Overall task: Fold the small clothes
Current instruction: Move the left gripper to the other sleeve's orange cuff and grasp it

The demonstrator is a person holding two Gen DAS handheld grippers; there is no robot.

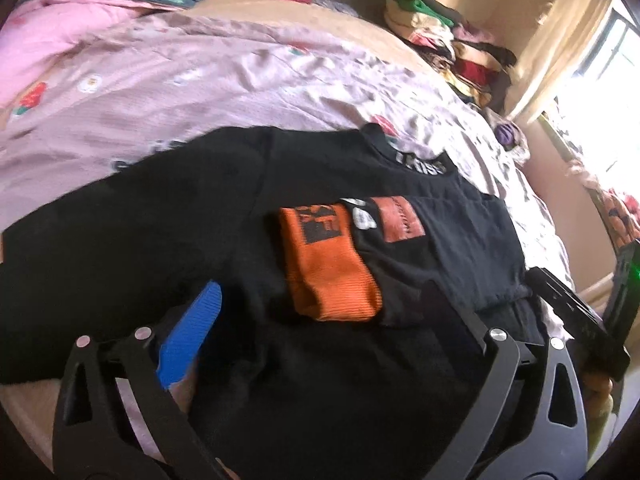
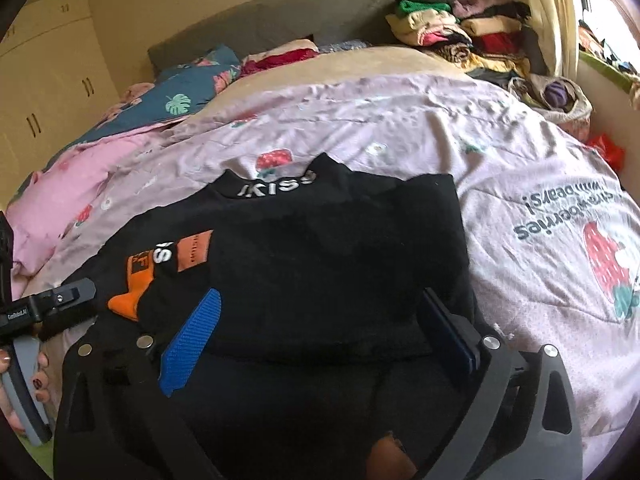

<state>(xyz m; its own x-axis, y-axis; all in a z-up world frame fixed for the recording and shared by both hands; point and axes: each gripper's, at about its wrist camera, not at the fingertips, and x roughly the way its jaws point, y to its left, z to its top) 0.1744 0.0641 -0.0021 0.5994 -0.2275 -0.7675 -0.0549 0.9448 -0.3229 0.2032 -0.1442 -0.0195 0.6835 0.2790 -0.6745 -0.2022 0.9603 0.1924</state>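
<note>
A small black top [image 1: 168, 240] with an orange cuff [image 1: 328, 268], a rust patch and white collar lettering lies on the pink bedspread [image 1: 200, 80]. One sleeve is folded across its front. My left gripper [image 1: 320, 320] is open, its blue-padded fingers [image 1: 188, 340] spread over the garment's lower edge. In the right wrist view the same top [image 2: 320, 248] lies flat, and my right gripper [image 2: 320, 324] is open over its hem, fingers [image 2: 192, 340] on either side of the cloth. The left gripper's body shows at that view's left edge [image 2: 48, 304].
A pile of folded clothes [image 2: 460, 36] sits at the bed's far right by the window. Pillows and a blue leaf-print quilt [image 2: 188, 88] lie at the headboard. Wardrobe doors [image 2: 48, 80] stand at the left. Printed bedspread [image 2: 560, 220] spreads to the right.
</note>
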